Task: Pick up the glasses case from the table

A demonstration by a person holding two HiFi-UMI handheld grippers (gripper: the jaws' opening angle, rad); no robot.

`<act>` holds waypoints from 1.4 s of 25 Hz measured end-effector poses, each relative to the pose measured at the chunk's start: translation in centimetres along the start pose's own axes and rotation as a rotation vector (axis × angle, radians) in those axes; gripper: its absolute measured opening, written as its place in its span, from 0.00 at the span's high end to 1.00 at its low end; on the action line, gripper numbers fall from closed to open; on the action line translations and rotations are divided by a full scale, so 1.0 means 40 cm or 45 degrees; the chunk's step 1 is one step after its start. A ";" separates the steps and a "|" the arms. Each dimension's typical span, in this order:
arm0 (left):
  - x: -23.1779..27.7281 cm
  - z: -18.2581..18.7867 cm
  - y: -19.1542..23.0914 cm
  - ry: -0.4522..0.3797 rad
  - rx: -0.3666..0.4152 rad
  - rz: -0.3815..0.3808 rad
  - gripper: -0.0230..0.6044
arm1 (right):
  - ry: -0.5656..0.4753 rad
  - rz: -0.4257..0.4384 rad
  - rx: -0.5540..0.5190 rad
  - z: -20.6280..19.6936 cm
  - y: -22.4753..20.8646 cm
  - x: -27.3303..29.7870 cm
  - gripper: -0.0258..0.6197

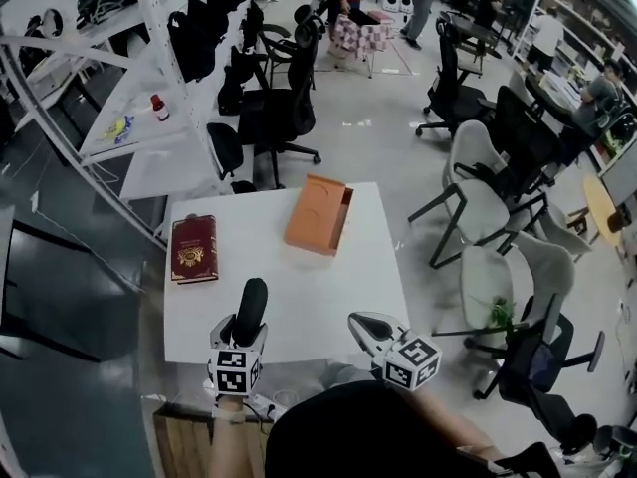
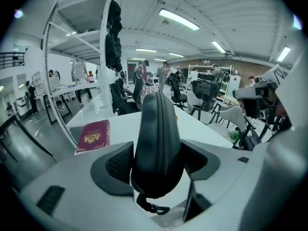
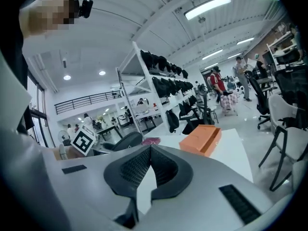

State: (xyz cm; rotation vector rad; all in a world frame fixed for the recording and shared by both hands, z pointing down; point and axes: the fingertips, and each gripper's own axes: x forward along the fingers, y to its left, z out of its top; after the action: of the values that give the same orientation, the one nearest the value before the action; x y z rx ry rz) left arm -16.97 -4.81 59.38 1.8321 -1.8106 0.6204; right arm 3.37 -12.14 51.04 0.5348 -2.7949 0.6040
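While standing upright, glasses case (image 2: 159,138): seeming stiff, light, slick.
Left gripper (image 1: 243,337): fingers (image 2: 119,163) are clamping its middle.
Right gripper (image 3: 150,163): fingers (image 3: 132,171) are touching, empty.

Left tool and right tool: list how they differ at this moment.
The left tool is shut on the black glasses case, which stands on edge with its zip facing the camera; the right tool holds nothing. The left tool's jaws stand apart around the case; the right tool's jaws meet at their tips. Both are over the near edge of the white table.
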 end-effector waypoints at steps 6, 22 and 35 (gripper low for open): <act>-0.143 -0.034 0.004 -0.088 -0.088 0.097 0.47 | 0.049 0.178 -0.068 -0.003 0.110 0.069 0.92; -0.429 -0.189 0.023 -0.214 -0.288 0.333 0.47 | 0.179 0.529 -0.196 -0.073 0.389 0.167 0.92; -0.494 -0.257 -0.008 -0.258 -0.366 0.310 0.47 | 0.245 0.558 -0.240 -0.139 0.460 0.123 0.92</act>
State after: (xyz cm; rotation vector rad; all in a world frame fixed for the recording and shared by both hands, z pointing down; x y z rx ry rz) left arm -16.83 17.03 54.98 1.5426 -2.1505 0.2443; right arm -7.56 4.40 50.97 -0.1715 -2.7498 0.4338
